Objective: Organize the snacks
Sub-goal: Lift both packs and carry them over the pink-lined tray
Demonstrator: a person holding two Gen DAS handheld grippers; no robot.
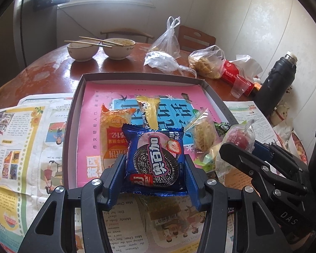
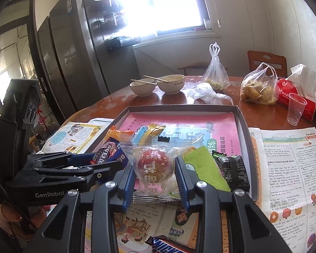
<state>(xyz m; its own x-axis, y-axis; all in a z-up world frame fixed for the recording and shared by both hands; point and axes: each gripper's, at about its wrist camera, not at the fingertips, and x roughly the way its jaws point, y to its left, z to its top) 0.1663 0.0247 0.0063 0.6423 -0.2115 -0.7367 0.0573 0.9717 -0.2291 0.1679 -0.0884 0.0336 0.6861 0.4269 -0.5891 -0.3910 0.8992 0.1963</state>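
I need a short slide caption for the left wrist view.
Left gripper holds a blue cookie packet above the snack box.

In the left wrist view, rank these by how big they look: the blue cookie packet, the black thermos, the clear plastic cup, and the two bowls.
1. blue cookie packet, though it sits nearest the camera
2. black thermos
3. two bowls, about alike
4. clear plastic cup

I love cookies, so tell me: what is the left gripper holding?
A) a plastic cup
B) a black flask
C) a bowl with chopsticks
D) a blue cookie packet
D: the left gripper is shut on the blue cookie packet, one finger pressing each side of it, above the near edge of the tray.
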